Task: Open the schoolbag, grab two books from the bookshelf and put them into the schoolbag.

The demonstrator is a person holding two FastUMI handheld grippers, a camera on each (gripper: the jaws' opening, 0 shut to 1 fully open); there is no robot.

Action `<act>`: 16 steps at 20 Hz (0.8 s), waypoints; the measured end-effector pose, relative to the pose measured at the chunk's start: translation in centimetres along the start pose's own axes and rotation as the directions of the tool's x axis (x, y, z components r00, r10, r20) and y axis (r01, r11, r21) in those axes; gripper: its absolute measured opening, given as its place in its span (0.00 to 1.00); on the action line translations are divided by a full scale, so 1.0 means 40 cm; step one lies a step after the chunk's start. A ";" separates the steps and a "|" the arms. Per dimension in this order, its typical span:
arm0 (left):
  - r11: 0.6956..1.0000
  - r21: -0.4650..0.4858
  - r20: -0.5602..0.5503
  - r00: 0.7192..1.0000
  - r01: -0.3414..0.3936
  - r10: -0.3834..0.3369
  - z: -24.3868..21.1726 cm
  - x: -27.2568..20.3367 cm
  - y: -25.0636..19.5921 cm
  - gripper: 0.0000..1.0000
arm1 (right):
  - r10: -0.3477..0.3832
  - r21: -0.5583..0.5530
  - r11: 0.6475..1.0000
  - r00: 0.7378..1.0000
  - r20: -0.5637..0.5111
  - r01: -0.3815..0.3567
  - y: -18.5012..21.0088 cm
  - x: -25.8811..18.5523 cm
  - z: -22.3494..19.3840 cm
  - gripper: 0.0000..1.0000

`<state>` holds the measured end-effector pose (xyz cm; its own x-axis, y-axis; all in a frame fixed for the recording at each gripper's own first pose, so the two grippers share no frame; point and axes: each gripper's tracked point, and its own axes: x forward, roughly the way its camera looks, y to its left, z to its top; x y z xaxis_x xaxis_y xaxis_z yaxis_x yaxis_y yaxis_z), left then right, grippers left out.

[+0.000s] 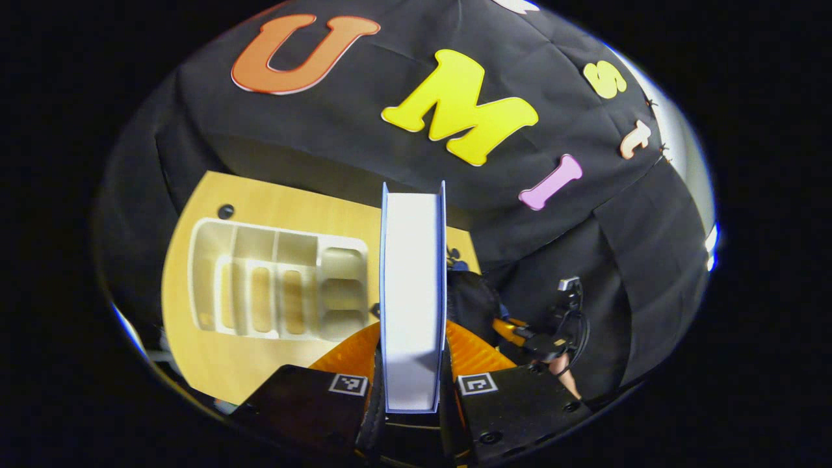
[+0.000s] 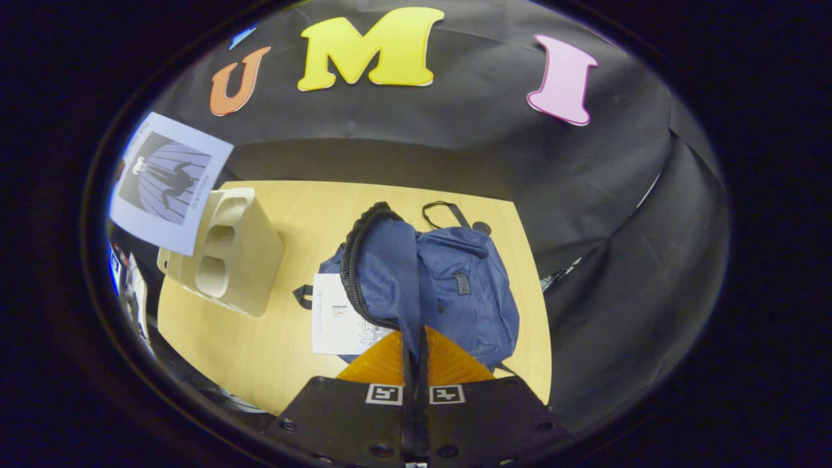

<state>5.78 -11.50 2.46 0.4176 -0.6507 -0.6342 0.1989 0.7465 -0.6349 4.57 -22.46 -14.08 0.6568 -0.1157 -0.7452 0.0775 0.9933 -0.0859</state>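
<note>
The left gripper (image 1: pixel 413 383) pinches a book (image 1: pixel 413 292) between its two fingers, gripping it from both sides near its lower end. The book stands upright, seen edge-on: a thick block of white pages between thin pale blue covers. In the right gripper view the same book (image 2: pixel 168 182) shows up and to the left of the schoolbag, raised beside the bookshelf, its pale blue cover bearing a dark picture of a figure against curved stripes.

The schoolbag (image 2: pixel 455 286) is dark blue and soft, lying on the wooden table (image 2: pixel 260 351) with a carry loop at its far end and a small patch on its front pocket. Its mouth gapes open, the black zipper edge curving up in an arch. The right gripper (image 2: pixel 414 370) has its fingers pressed together on a fold of the blue fabric at this opening, holding the flap raised. A second book (image 2: pixel 341 315), white-covered with small print, lies partly under the raised edge of the schoolbag on its left side, half out on the table.

The cream bookshelf (image 2: pixel 227 253) stands left of the schoolbag, on the table; from the left gripper view its divided slots (image 1: pixel 279 286) look empty. In that view, right of the held book, the other gripper (image 1: pixel 543 338) shows with a hand behind it.
</note>
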 end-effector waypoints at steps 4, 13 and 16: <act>0.995 -0.068 -0.016 0.997 0.070 -0.071 -0.053 0.116 -0.041 0.41 | -0.013 0.005 1.000 1.000 0.008 0.013 -0.028 -0.006 0.002 0.00; 0.985 -0.165 -0.120 0.990 0.052 -0.073 -0.267 0.405 -0.051 0.36 | 0.035 0.044 0.998 0.999 -0.011 -0.034 -0.039 -0.019 -0.004 0.00; 0.977 -0.204 -0.111 0.990 0.062 -0.086 -0.297 0.493 -0.053 0.36 | 0.035 0.034 0.999 0.999 -0.008 -0.035 -0.041 -0.028 0.003 0.00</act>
<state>3.07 -27.56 -13.95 0.2975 -0.7240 -0.6224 0.0397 0.6607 -0.7496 3.79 -23.94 -13.02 0.6531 -0.0807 -0.7530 0.0802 0.9961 -0.0372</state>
